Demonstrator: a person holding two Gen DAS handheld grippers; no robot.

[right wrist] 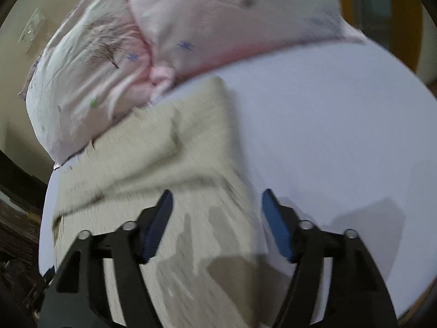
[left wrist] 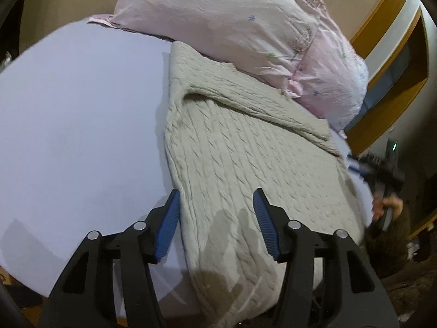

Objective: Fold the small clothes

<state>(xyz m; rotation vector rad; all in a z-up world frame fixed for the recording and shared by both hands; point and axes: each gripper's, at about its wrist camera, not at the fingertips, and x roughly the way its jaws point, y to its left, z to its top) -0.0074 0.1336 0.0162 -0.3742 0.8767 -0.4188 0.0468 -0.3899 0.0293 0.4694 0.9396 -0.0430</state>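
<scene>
Item: cable-knit sweater (left wrist: 232, 164), beige, one piece. It lies flat on the lavender bed sheet (left wrist: 82, 109), directly ahead of both tongs, its far end touching the pink pillows (left wrist: 232, 19). One sleeve is already laid diagonally across the body.

Left tongs (left wrist: 217, 199): jaws spread wide, holding nothing, hovering over the sweater's near part; the left blue pad (left wrist: 168, 227) sits at the knit's left edge, over the sheet.

Right tongs (right wrist: 217, 199): jaws likewise wide and empty; in the blurred right wrist view the sweater's right edge falls between the jaws, with the right pad (right wrist: 275, 227) over bare sheet.

Handling, as we judge it: soft, thick, limp knit, moderately weighty for its size, not fragile. It should grip well on the ribbed pads but will sag and stretch if lifted by one point, and it may drag against the sheet.

Where to take hold: we would pinch the near hem at its two corners, one per tongs, gathering both layers, then carry the hem away from us toward the pillows.
</scene>
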